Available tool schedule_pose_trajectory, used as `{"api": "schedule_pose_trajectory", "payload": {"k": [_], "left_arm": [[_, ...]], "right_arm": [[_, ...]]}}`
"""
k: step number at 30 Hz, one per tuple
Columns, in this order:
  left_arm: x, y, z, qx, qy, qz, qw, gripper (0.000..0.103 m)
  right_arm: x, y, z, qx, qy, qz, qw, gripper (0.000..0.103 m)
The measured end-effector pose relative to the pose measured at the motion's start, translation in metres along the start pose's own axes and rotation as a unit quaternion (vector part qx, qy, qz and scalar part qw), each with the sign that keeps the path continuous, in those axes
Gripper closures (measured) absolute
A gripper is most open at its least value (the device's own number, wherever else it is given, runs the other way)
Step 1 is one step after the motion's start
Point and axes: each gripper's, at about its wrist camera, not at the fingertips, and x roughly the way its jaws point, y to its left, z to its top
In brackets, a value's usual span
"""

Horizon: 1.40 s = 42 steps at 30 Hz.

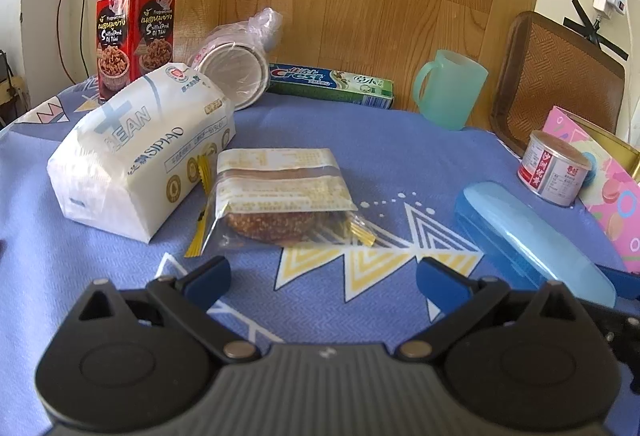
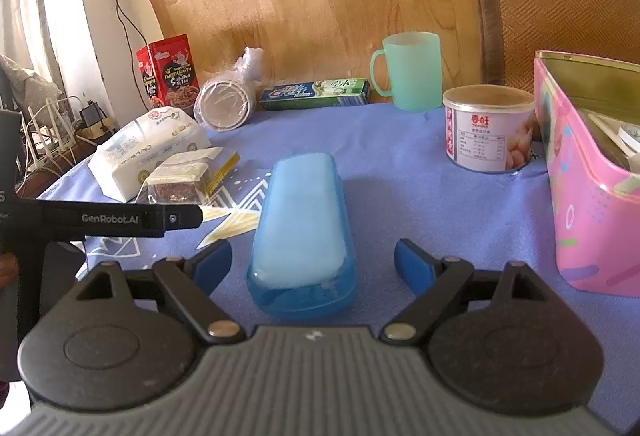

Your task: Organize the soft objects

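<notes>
A white soft tissue pack (image 1: 140, 155) lies at the left on the blue cloth, and a clear-bagged sesame cake (image 1: 276, 199) rests against its right side. My left gripper (image 1: 322, 276) stands open just short of the cake, with nothing between its blue fingers. In the right wrist view the tissue pack (image 2: 144, 151) and bagged cake (image 2: 180, 179) sit at mid-left. My right gripper (image 2: 312, 264) is open, its fingers on either side of the near end of a blue plastic case (image 2: 300, 236), not touching it. The left gripper's black body (image 2: 100, 220) juts in from the left.
Along the back stand a red snack tin (image 1: 136, 27), bagged paper bowls (image 1: 236, 71), a toothpaste box (image 1: 332, 83) and a green mug (image 1: 452, 91). A can (image 2: 488, 127) and a pink open tin box (image 2: 592, 175) stand at the right. A wooden board and chair back rise behind.
</notes>
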Motion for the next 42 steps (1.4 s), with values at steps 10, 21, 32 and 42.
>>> {"api": "schedule_pose_trajectory", "payload": {"k": [10,21,32,42], "left_arm": [[-0.003,0.000,-0.001,-0.004,-0.002,-0.005,1.0000,0.000],[-0.005,0.001,-0.001,-0.007,-0.004,-0.016,0.9998,0.000],[-0.004,0.000,-0.001,-0.003,-0.002,-0.012,0.9999,0.000],[-0.003,0.003,-0.001,-0.009,-0.005,-0.016,0.9998,0.000]], "right_arm": [[-0.035,-0.006,0.020,-0.012,-0.042,-0.010,0.999,0.024],[-0.103,-0.175,0.101,0.026,0.158,-0.190,0.969,0.024],[-0.009,-0.229,0.119,0.038,0.191,-0.256,0.947,0.045],[-0.071,-0.202,0.115,0.063,0.084,-0.245,0.964,0.043]]}}
